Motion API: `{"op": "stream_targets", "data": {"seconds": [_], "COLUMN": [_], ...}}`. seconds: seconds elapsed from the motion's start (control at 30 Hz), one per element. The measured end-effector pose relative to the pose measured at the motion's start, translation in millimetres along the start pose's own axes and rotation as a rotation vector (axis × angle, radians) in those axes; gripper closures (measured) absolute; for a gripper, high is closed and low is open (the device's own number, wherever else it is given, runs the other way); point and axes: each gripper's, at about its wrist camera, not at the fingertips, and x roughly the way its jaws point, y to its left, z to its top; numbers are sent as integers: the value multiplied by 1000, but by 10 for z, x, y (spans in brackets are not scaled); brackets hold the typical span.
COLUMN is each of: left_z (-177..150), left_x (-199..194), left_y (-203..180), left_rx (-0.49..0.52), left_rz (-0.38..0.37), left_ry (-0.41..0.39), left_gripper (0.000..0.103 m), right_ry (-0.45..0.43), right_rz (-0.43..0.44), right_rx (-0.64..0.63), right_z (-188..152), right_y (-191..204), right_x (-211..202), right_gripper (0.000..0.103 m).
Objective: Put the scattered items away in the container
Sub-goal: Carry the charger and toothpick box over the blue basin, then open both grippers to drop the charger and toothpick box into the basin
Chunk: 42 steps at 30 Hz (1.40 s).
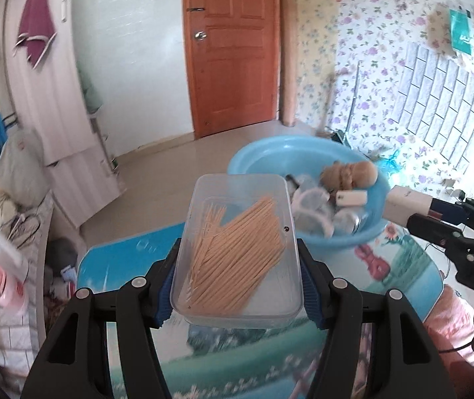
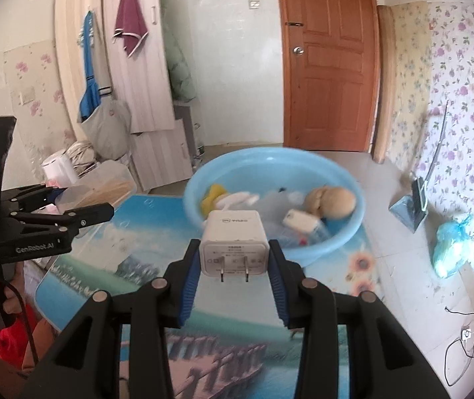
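My left gripper (image 1: 237, 269) is shut on a clear plastic box of toothpicks (image 1: 237, 252) and holds it above the table, short of the blue basin (image 1: 270, 153). My right gripper (image 2: 233, 259) is shut on a white charger plug (image 2: 233, 242), prongs facing the camera, held above the table just before the basin (image 2: 270, 163). The basin holds a tan plush toy (image 2: 331, 201), a small white item (image 2: 300, 221), a yellow item (image 2: 215, 194) and other things. The right gripper with the plug also shows in the left wrist view (image 1: 403, 204). The left gripper shows in the right wrist view (image 2: 80, 206).
The table (image 2: 104, 252) has a printed landscape cover. A blue bag (image 2: 449, 249) and cables lie on the floor at the right. A wardrobe (image 2: 130, 66) with hanging clothes and a wooden door (image 2: 326, 66) stand behind.
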Motion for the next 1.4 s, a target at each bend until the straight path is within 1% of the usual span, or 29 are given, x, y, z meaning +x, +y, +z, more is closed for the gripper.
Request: {"op": "stream_targets", "data": {"seconds": [0.17, 0.37, 0.53, 0.9, 0.93, 0.97, 1.1, 1.17, 1.3, 1.4], "left_z": [214, 385, 513, 678, 687, 699, 741, 759, 763, 762], "left_x": [222, 484, 702, 1102, 1113, 1132, 1143, 1126, 1065, 1020], "left_y": [-199, -349, -412, -475, -485, -501, -542, -567, -579, -534], "left_rx": [35, 56, 69, 101, 107, 116, 139, 151, 161, 152], "left_rz": [-47, -77, -88, -84, -79, -75, -67, -65, -58, -46], "left_ry": [-4, 8, 18, 30, 28, 27, 9, -1, -7, -8], "left_gripper": [42, 42, 42, 41, 38, 33, 25, 18, 12, 5], "right_ry": [-3, 9, 16, 32, 33, 34, 47, 48, 33, 25], "right_rz": [-24, -34, -33, -18, -14, -11, -4, -4, 1, -4], "right_rx": [30, 44, 48, 53, 53, 52, 51, 56, 64, 60], "right_z": [81, 127, 170, 274, 284, 290, 311, 309, 314, 338], "right_y": [-209, -386, -526, -753, -768, -779, -807, -818, -817, -787], "right_x": [95, 238, 381, 759, 794, 822, 946, 973, 959, 940], "right_gripper": [65, 65, 65, 65, 65, 65, 65, 65, 64, 64]}}
